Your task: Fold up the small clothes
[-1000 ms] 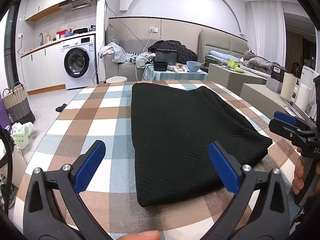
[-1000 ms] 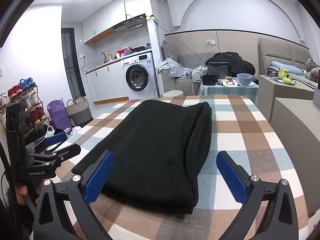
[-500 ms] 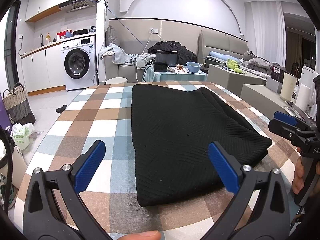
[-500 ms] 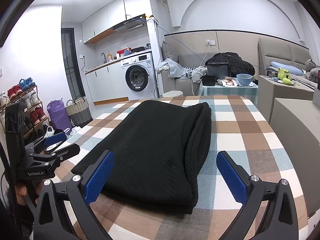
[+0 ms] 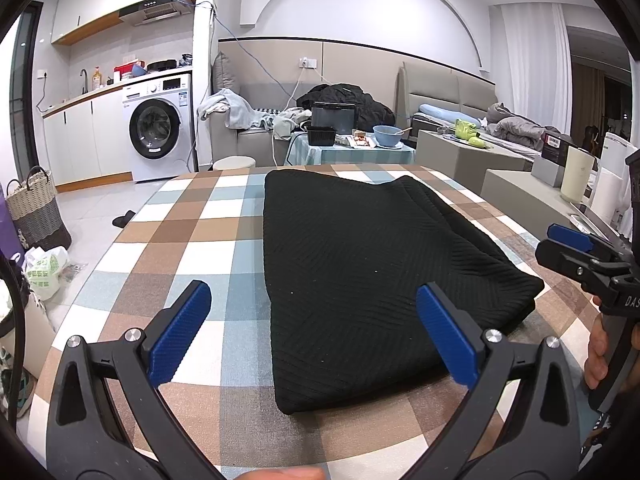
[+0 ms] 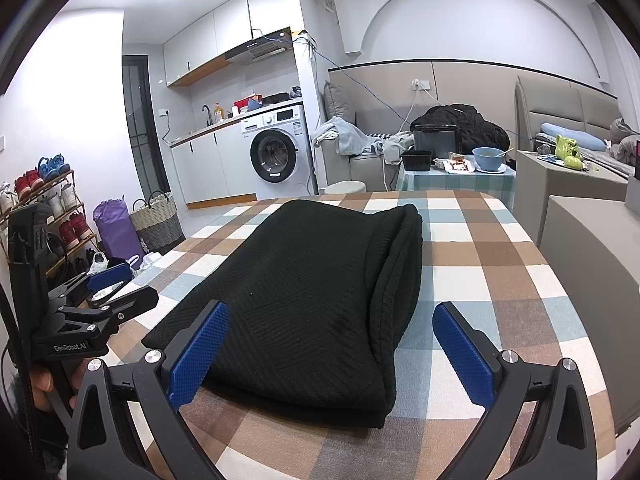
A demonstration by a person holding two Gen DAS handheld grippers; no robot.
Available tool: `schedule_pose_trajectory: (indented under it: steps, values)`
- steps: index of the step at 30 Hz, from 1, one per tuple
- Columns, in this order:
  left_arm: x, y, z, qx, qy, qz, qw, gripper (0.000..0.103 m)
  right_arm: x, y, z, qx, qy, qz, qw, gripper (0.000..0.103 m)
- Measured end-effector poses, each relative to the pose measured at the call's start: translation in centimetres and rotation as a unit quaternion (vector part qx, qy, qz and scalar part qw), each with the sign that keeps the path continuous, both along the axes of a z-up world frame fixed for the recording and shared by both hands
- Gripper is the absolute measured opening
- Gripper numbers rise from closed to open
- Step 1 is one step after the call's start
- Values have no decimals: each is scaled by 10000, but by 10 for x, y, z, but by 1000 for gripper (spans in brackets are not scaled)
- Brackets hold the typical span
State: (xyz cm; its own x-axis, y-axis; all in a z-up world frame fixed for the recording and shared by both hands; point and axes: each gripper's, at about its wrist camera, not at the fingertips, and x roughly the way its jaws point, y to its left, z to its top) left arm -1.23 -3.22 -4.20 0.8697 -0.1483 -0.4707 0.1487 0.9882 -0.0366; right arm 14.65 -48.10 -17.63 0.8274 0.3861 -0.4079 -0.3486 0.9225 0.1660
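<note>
Two spread-fingered grippers, left (image 5: pixel 314 334) and right (image 6: pixel 330 350), hover empty at the near edge of the folded black garment (image 5: pixel 368 272) lying on the checked tablecloth (image 5: pixel 192 248), washing machine (image 5: pixel 158 126) beyond it.

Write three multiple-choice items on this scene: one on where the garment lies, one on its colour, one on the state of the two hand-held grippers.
1. Where does the garment lie?
A. On the checked tablecloth
B. In the basket
C. On the sofa

2. What colour is the garment?
A. White
B. Black
C. Green

3. How do the two hand-held grippers stand?
A. Both shut on the garment
B. One shut, one open
C. Both open, holding nothing

Answers:
1 A, the garment rests flat on the tablecloth.
2 B, its ribbed knit is black.
3 C, the left hand-held gripper and right hand-held gripper show blue pads spread apart, gripping nothing.
</note>
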Motion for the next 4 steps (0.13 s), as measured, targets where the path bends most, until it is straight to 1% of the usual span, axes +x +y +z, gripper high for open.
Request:
schedule_pose_trajectory:
  steps: [4]
  values:
    - [0,1,1,-3,-20,62,10000,102,0,0,0,10,4,-4,10000,103]
